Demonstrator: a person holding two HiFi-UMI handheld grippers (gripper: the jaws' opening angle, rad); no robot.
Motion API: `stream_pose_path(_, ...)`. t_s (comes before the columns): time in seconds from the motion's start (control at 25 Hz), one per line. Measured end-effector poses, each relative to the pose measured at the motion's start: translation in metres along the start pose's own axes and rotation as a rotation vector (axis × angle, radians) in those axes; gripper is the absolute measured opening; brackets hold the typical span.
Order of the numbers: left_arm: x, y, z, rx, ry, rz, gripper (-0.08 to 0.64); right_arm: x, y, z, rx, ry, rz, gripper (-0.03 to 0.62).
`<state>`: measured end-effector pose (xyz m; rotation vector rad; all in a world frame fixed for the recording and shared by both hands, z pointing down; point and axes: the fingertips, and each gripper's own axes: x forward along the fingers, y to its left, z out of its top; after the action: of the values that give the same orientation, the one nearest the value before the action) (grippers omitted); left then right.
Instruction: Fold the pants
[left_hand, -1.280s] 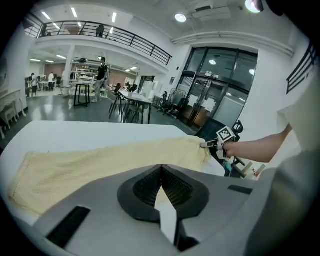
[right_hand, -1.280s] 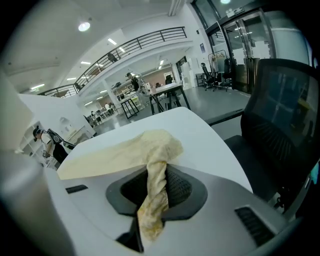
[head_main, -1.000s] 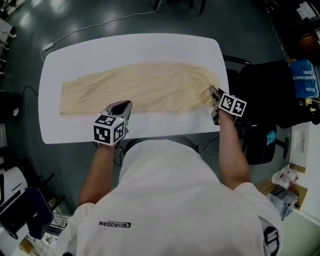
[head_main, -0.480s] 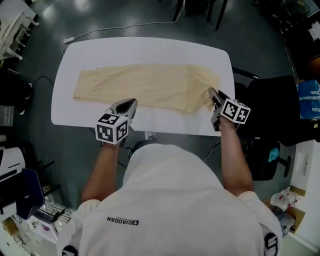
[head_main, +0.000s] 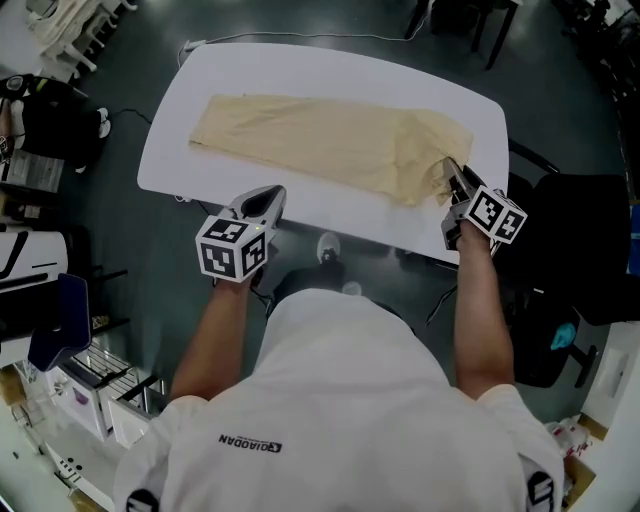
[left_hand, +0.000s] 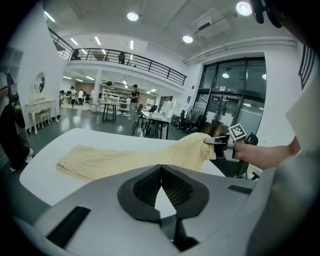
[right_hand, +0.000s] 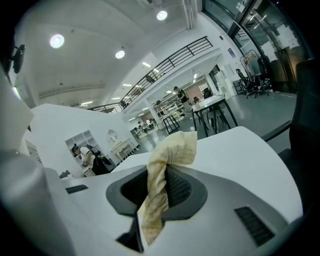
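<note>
Pants (head_main: 330, 140) lie lengthwise on the white table (head_main: 300, 62); the end at the table's right is pinched and lifted.
Right gripper (head_main: 452, 170) has its jaws clamped on a bunched wad of the beige cloth at the table's right end, near its front edge, and the fabric hangs limp through the pads. Left gripper (head_main: 268, 195) has its jaws closed on nothing and sits at the table's front edge, apart from the cloth. My read is that the fabric is light, soft and not stiff at all, so it will sag and drag between grip points. It isn't fragile and is unlikely to slip in ribbed pads. Best hold is probably the edge or a corner, pinching all layers, with the second grip on the same end toward the table's far edge so the fold carries over square.
</note>
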<state>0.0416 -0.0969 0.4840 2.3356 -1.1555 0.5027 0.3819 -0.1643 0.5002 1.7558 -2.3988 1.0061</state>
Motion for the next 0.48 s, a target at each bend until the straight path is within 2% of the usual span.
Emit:
stream_pose_path(0.2, -0.033, 0.026, -0.001, 0.032, -0.014, 0.052, 0.028, 0.015, 0.041, -0.005, -0.009, -0.027, 0.054, 0.084)
stream_pose_path(0.48, -0.035, 0.031, 0.010, 0.056, -0.023, 0.064, 0.028, 0.007, 0.053, -0.010, -0.004, 0.005, 0.072, 0.084)
